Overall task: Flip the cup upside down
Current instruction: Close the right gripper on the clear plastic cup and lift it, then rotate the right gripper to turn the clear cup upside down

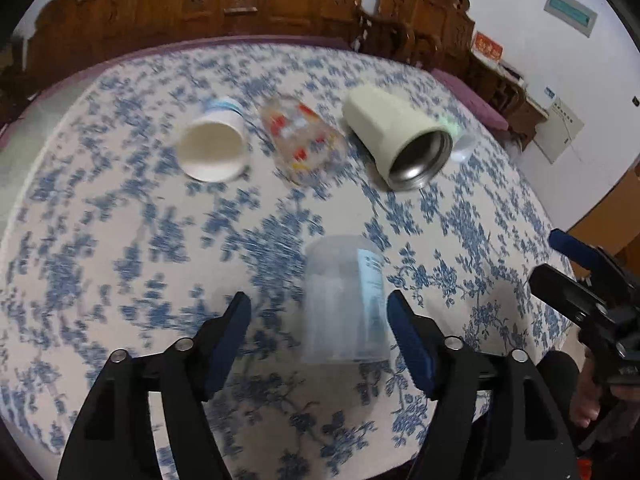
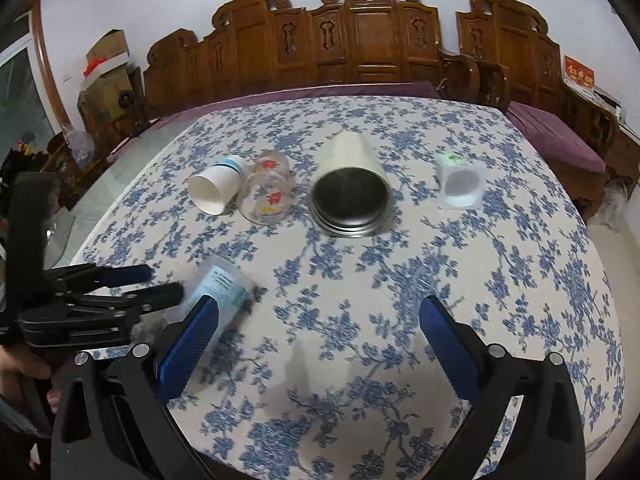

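A clear plastic cup [image 1: 346, 300] with a pale blue label stands upside down on the tablecloth, blurred by motion, between the open fingers of my left gripper [image 1: 318, 320], nearer the right finger; contact cannot be told. The cup also shows in the right wrist view [image 2: 222, 288], beside my left gripper [image 2: 160, 284]. My right gripper [image 2: 318, 320] is open and empty over the near middle of the table; it shows at the right edge of the left wrist view [image 1: 580, 264].
Lying on their sides across the table: a white paper cup [image 2: 218, 188], a glass with red and yellow prints [image 2: 266, 192], a cream steel-lined tumbler [image 2: 348, 188] and a small white container [image 2: 460, 184]. Carved wooden benches [image 2: 360, 44] stand behind the blue-flowered table [image 2: 500, 280].
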